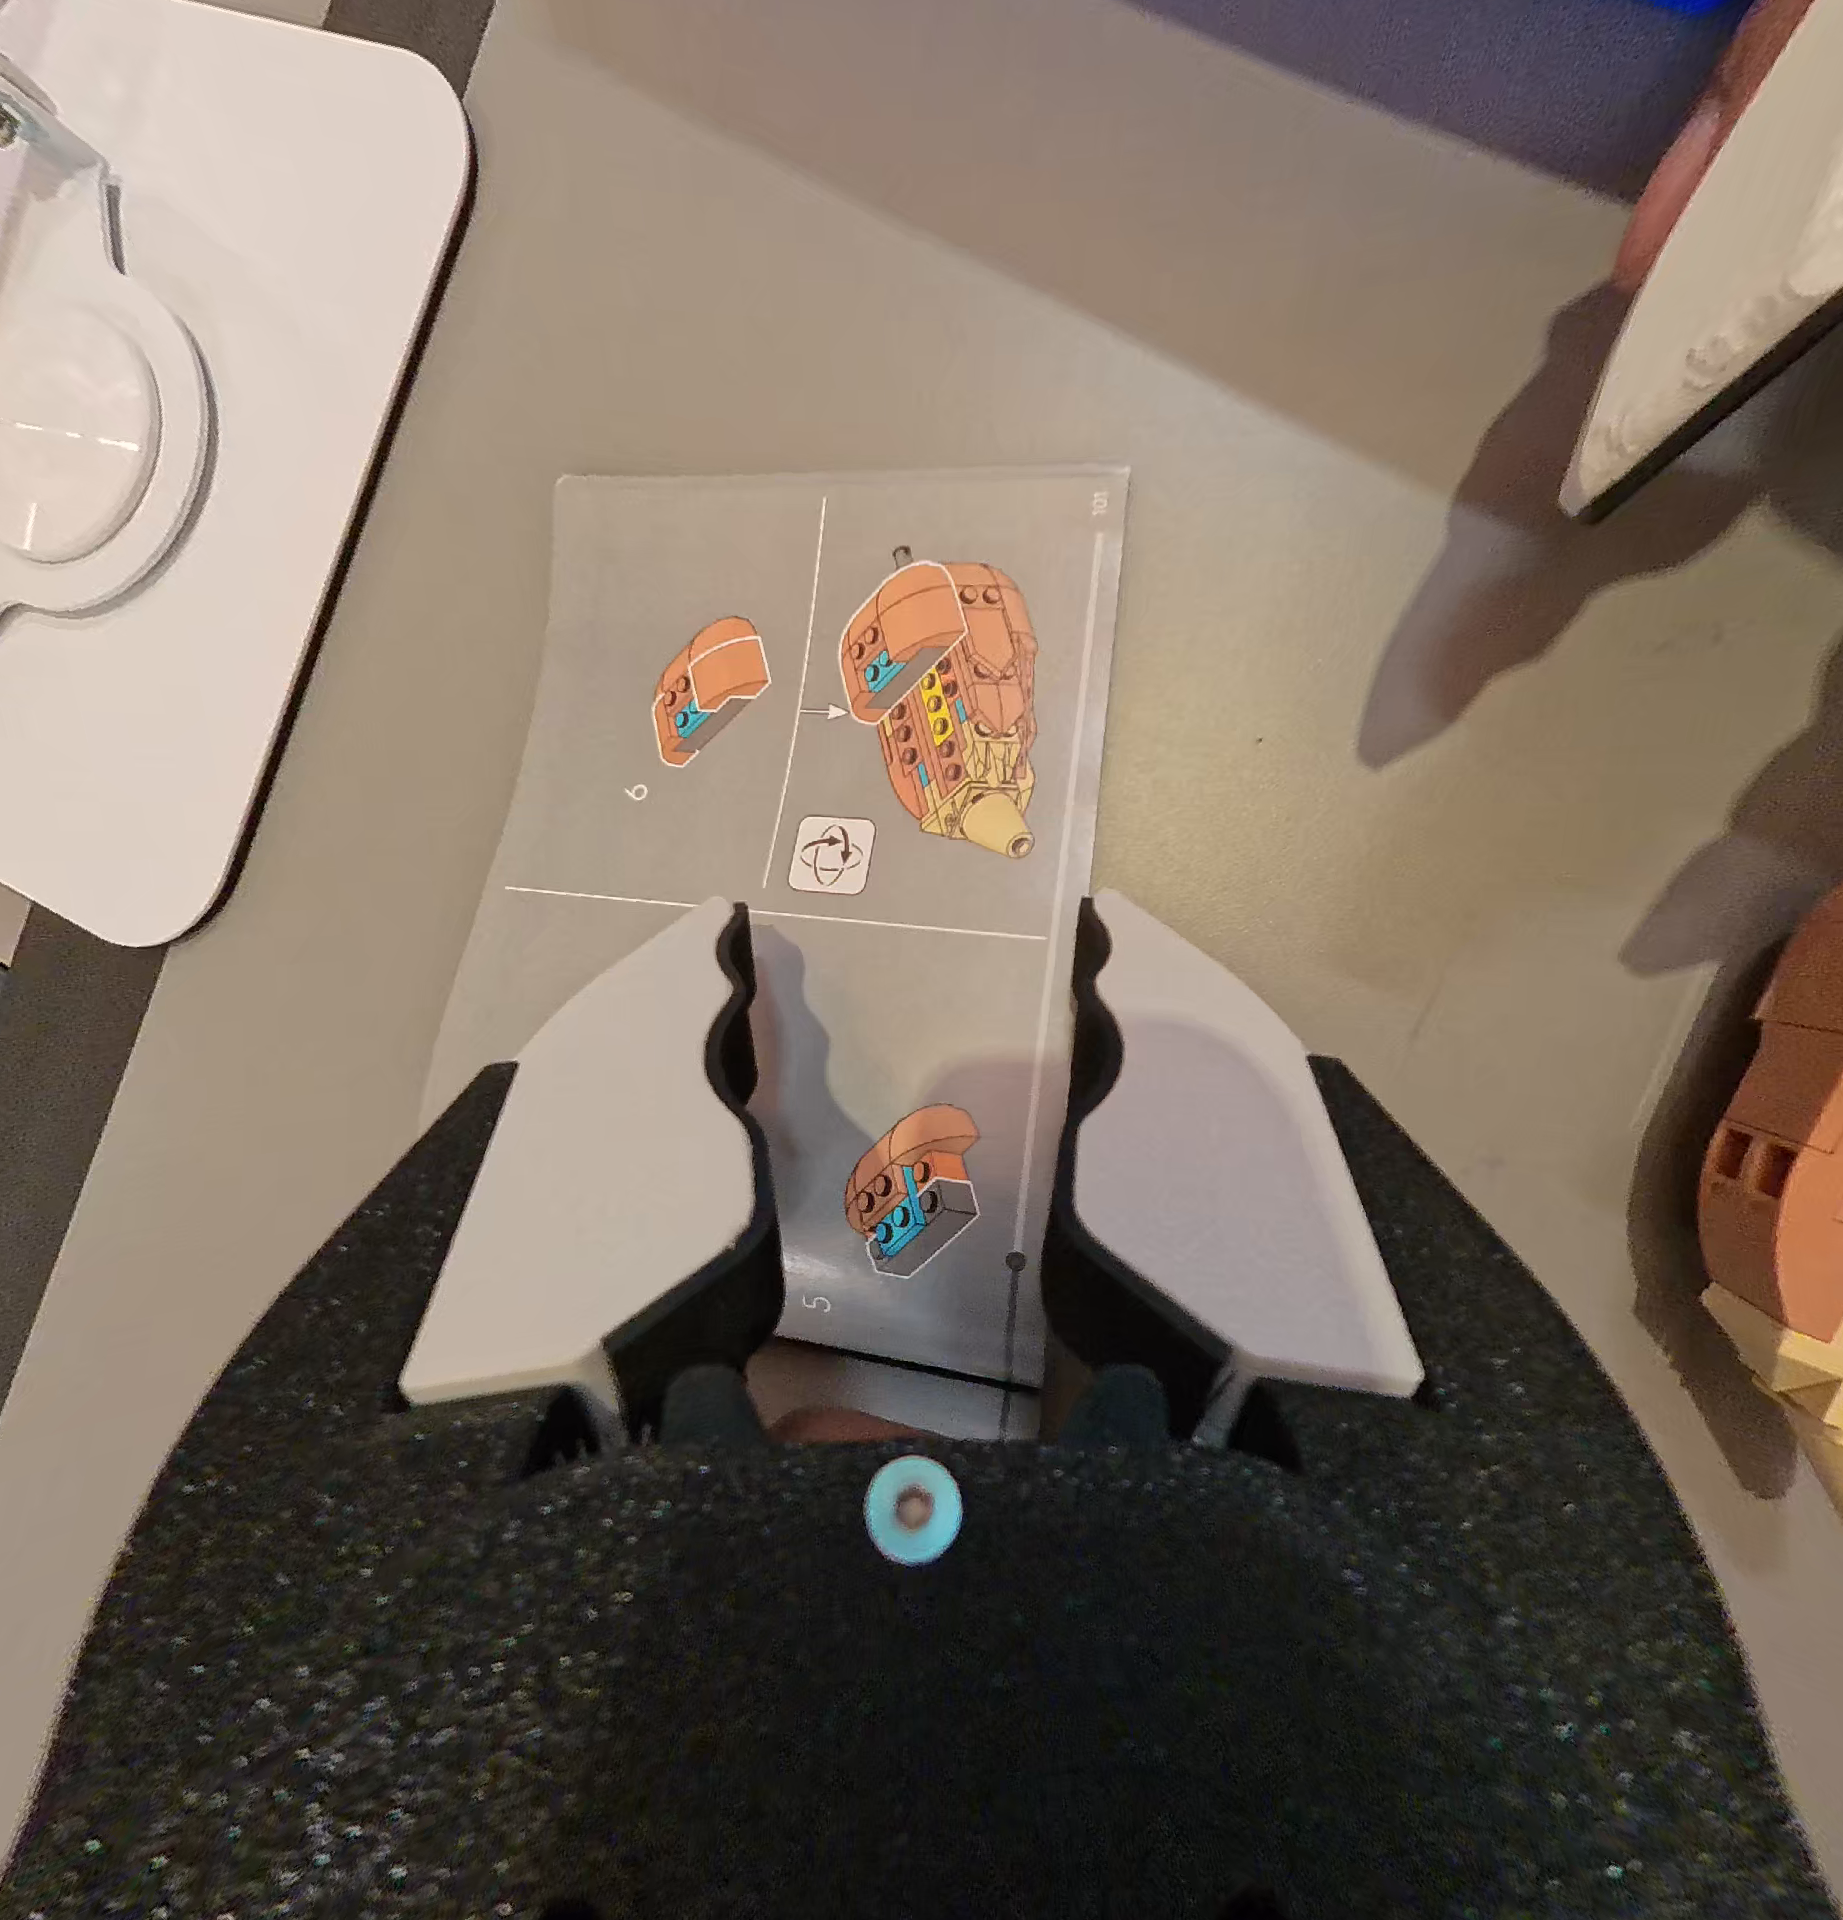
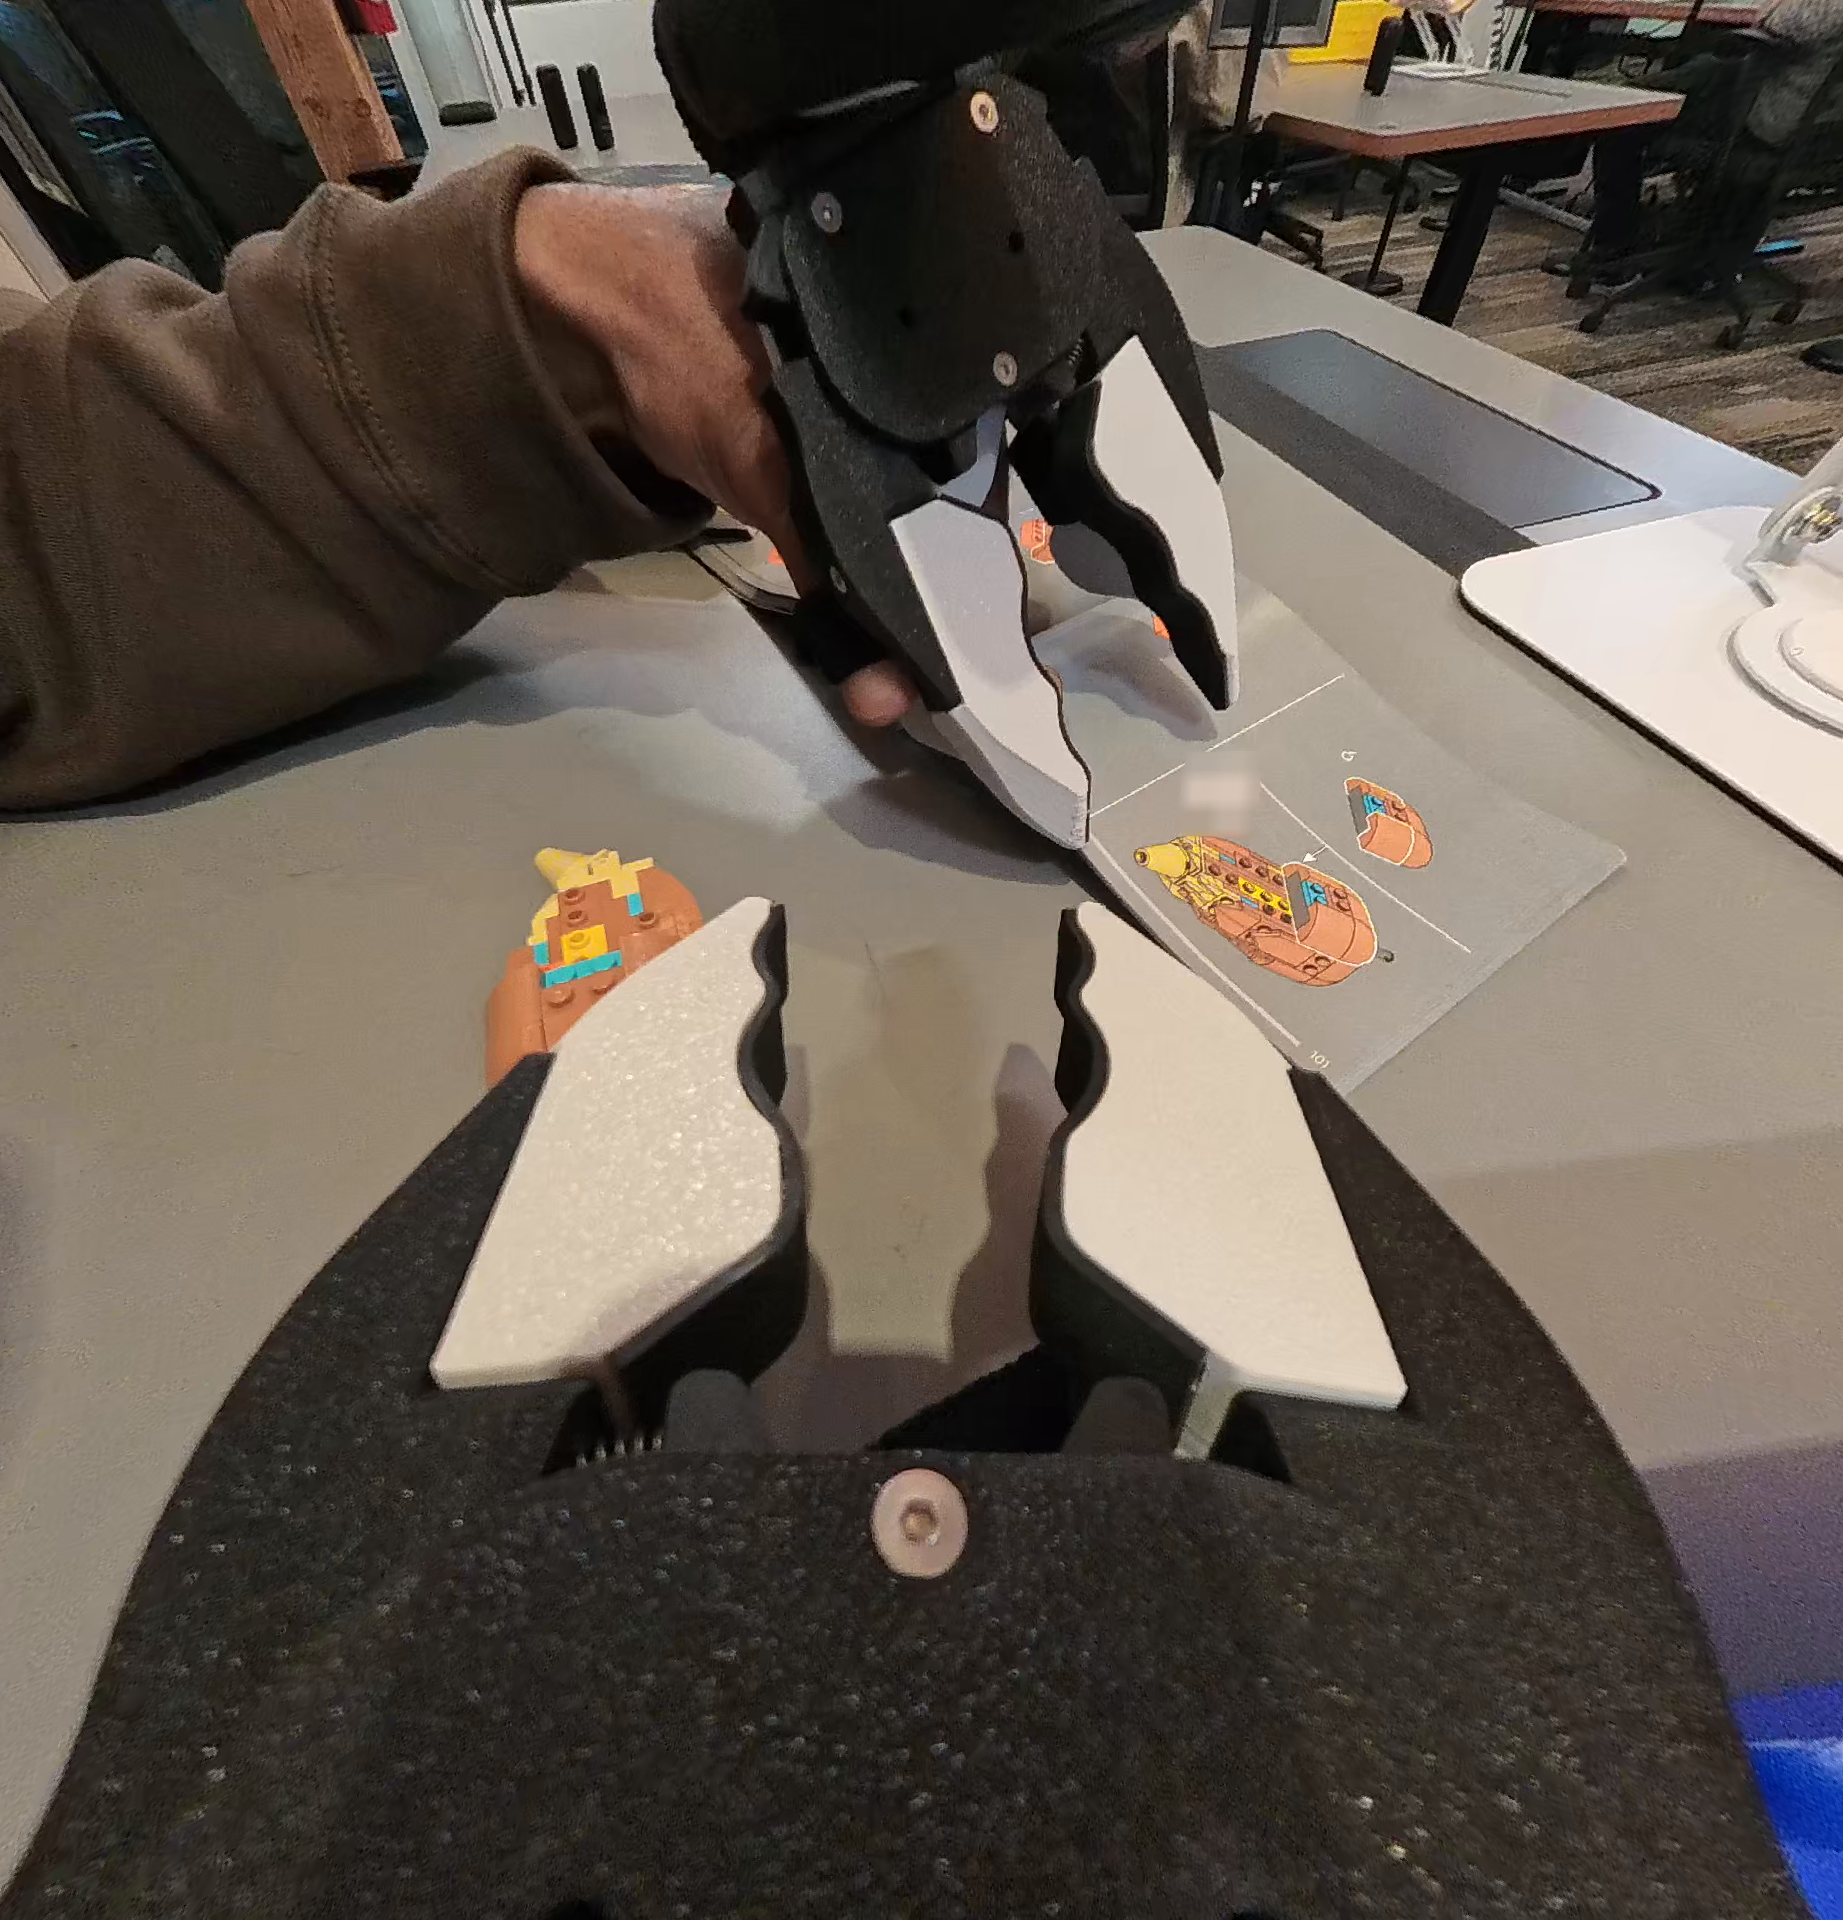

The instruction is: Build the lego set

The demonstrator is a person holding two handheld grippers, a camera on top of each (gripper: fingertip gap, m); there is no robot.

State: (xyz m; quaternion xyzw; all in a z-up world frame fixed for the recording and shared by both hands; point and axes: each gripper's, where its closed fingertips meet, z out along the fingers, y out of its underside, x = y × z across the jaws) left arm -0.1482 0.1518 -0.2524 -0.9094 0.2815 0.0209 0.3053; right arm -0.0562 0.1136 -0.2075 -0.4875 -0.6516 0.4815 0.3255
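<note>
Grey matte tabletop in an open workroom, further desks and chairs behind.

Item 1: flat grey instruction sheet printed with drawings of an orange model, lying on the tabletop. It sits directly under the left gripper.

Item 2: partly built lego model of orange-brown, tan and yellow bricks with teal accents, lying on its side on the tabletop. Its yellow pointed end is turned away from the right wrist camera and its rounded orange end towards it, so the long axis runs roughly along the right gripper's line of reach. In the left wrist view the same model shows at the right edge, well off to the side of the sheet.

Item 3: left gripper, black body with pale grey fingers, fingers spread apart, nothing between them, poised over the sheet.

Item 4: right gripper, same make, fingers spread apart and empty. The model lies just beside and partly behind its left finger, not in the gap.

Item 5: white rounded board carrying a clear plastic stand, at the far side of the sheet.

Judgement: the right gripper is the nearer tool to the model; a small shift to its left would likely bring the model between the fingers, across its narrow width.
</note>
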